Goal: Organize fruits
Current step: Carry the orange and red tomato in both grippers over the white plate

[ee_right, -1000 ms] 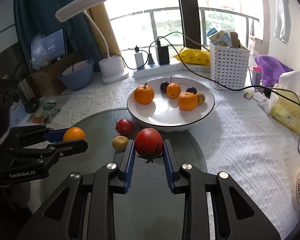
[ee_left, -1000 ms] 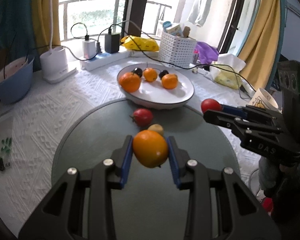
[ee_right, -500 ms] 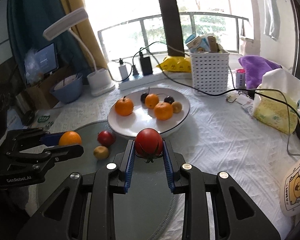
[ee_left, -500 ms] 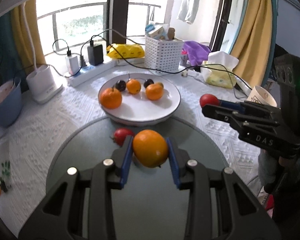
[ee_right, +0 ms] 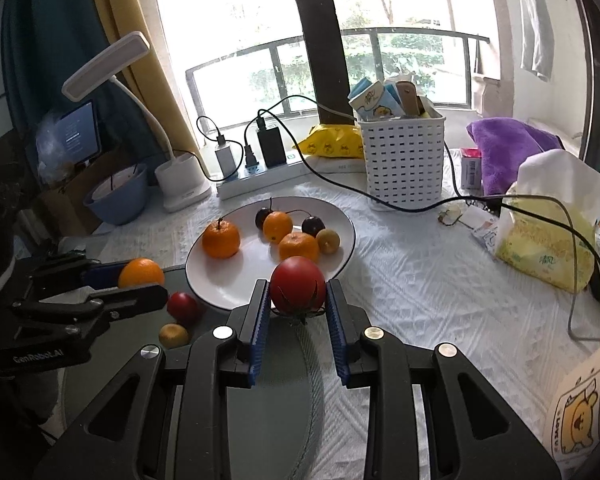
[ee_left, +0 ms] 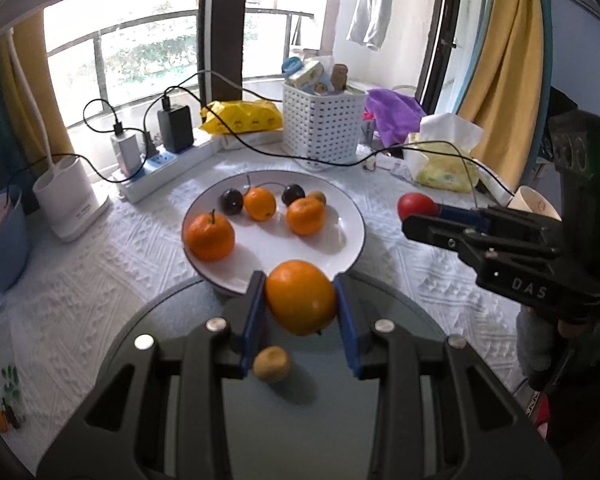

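My left gripper (ee_left: pixel 300 300) is shut on an orange (ee_left: pixel 300 296), held above the near rim of the white plate (ee_left: pixel 352 220). The plate (ee_right: pixel 340 220) holds three oranges, two dark cherries and a small yellow fruit. My right gripper (ee_right: pixel 298 296) is shut on a red tomato (ee_right: pixel 298 290), just short of the plate's near right rim. It shows in the left wrist view (ee_left: pixel 418 207) to the right of the plate. A second red fruit (ee_right: pixel 182 307) and a small yellow-brown fruit (ee_right: pixel 173 335) lie on the grey mat (ee_right: pixel 276 408).
A white perforated basket (ee_right: pixel 404 160), a power strip with chargers (ee_right: pixel 260 178), a desk lamp (ee_right: pixel 180 184) and a blue bowl (ee_right: pixel 116 196) stand behind the plate. A tissue pack (ee_right: pixel 548 248) and black cables lie at right.
Both grippers have moved forward toward the plate with their fruit held. The red fruit on the mat has dropped out of the left wrist view behind the gripper.
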Demonstrator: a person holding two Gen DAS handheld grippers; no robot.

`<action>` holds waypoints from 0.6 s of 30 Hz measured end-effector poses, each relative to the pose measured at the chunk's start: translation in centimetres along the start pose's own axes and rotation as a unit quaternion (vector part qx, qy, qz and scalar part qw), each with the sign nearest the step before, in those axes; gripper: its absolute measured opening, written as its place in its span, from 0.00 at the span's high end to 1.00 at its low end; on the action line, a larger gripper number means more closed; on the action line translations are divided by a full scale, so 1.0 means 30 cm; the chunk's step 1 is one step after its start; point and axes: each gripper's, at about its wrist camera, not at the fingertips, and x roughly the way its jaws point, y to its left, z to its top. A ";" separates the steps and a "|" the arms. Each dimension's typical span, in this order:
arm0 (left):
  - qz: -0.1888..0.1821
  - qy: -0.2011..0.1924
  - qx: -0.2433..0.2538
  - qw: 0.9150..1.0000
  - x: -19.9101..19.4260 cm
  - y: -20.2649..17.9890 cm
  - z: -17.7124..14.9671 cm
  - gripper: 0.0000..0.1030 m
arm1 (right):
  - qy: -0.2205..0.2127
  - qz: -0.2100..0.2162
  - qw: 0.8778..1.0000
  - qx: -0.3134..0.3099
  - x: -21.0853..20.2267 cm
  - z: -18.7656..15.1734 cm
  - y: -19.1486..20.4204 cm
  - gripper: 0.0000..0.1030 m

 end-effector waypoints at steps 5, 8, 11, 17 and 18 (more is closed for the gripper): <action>-0.001 0.001 -0.001 1.000 0.035 0.013 0.023 0.66 | 0.006 0.001 1.000 0.001 0.031 0.011 -0.006 0.71; -0.003 0.003 -0.005 1.000 0.059 0.028 0.029 0.66 | 0.013 0.000 1.000 0.000 0.051 0.016 -0.009 0.71; -0.006 0.007 -0.008 1.000 0.084 0.041 0.033 0.66 | 0.017 -0.001 1.000 -0.001 0.067 0.020 -0.012 0.71; -0.009 0.012 -0.010 1.000 0.121 0.064 0.049 0.66 | 0.024 -0.005 1.000 -0.001 0.100 0.036 -0.018 0.71; -0.010 0.012 -0.010 1.000 0.126 0.067 0.053 0.66 | 0.025 -0.005 1.000 -0.001 0.106 0.039 -0.019 0.71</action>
